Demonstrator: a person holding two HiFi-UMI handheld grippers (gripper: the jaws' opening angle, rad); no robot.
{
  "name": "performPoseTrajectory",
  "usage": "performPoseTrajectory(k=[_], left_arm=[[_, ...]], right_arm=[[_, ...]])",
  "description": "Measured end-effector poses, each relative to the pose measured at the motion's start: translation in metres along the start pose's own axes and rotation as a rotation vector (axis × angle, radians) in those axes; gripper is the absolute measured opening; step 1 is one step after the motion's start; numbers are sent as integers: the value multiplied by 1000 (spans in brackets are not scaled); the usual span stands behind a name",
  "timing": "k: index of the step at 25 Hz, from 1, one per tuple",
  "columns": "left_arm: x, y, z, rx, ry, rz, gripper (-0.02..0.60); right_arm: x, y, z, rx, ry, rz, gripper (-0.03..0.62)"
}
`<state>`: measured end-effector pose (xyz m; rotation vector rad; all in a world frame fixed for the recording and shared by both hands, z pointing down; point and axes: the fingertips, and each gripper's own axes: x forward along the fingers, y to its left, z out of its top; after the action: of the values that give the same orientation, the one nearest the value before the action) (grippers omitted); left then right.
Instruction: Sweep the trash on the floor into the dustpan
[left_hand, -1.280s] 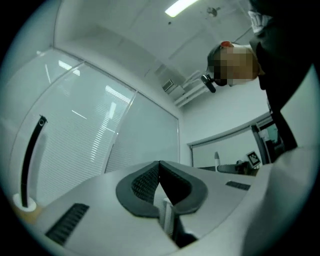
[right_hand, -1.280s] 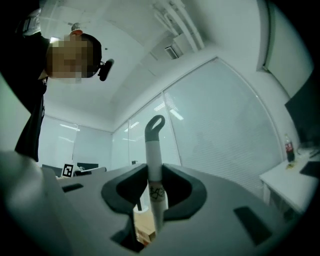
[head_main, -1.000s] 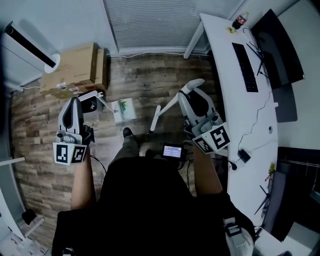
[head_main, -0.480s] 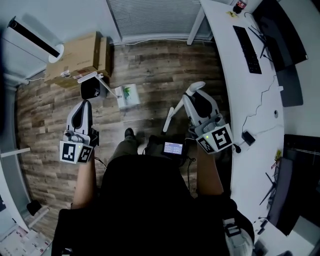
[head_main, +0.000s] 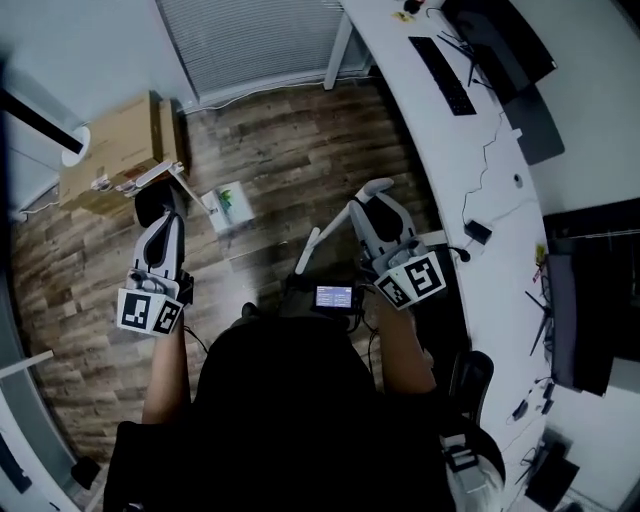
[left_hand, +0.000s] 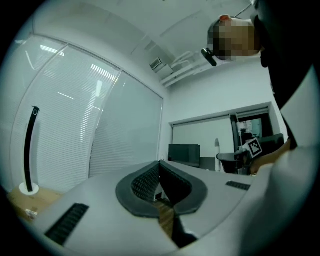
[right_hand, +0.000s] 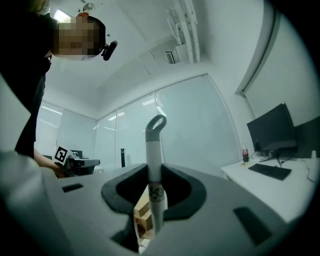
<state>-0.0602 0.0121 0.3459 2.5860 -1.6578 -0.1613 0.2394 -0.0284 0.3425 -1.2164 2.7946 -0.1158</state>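
- White pole with a grey loop end (right_hand: 153, 150), clamped in the right gripper (right_hand: 153, 186): I lose its lower end below the jaws. In the head view it fades into shadow by the person's dark clothing (head_main: 290, 400).
- Dark dustpan with a white handle (head_main: 148, 200): partly covered by the left gripper (head_main: 165, 214); I cannot tell whether they touch.
- Small green-and-white packet (head_main: 229, 203): print too small to read.

The right gripper (right_hand: 152, 192) had its jaws closed on a white handle (right_hand: 154, 155), which stood upright between them and ended in a grey loop (right_hand: 156, 123). Behind it ran a glass wall (right_hand: 190, 125). To the right stood a white desk (right_hand: 239, 173) with a monitor (right_hand: 272, 131), a keyboard (right_hand: 270, 171) and a bottle (right_hand: 244, 154) (red-capped, upright). Cardboard boxes (right_hand: 144, 216) showed low between the jaws.
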Motion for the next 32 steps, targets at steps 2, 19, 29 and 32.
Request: performPoseTrajectory(k=[2,19,29,32], left_arm=[[-7,3,-6,-15,15,-36,-5],[-94,25,0,-31,-31,-100,-5],[-124,-1,-16,-60,47,22,-5],[-119,-14,-23,-33,63,73,-5]], right_arm=[[-5,14,-2,-1,4,-21,91],[-31,117,0,28,-94,-25,91],[-31,127,-10,46,-55,86,91],[-43,119,-15,54,-39,88,91]])
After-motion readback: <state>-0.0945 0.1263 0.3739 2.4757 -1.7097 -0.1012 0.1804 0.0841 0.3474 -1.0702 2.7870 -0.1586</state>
